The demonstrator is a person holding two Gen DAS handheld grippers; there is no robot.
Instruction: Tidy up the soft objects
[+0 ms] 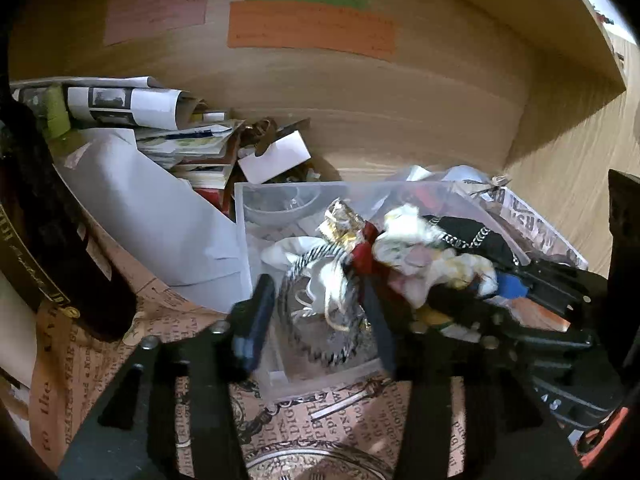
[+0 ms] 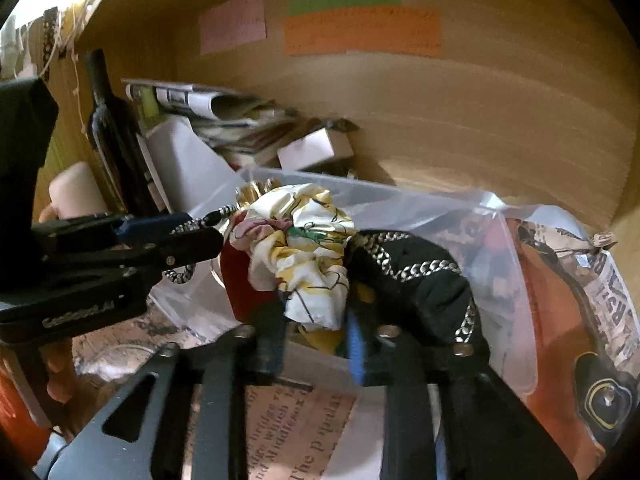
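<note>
Gripping a yellow-and-white floral scrunchie [image 2: 304,256], the right tongs [image 2: 316,340] hold it over the clear plastic bin [image 1: 248,216], touching a black chain-trimmed scrunchie [image 2: 416,280]. Left tongs [image 1: 316,320] stand parted over the bin, around a black-and-white striped cord [image 1: 316,256] without pinching it; wine bottle [image 2: 108,128] at left

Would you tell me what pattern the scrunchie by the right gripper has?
Cream scrunchie with yellow flowers and green touches; right wrist view shows it best.
</note>
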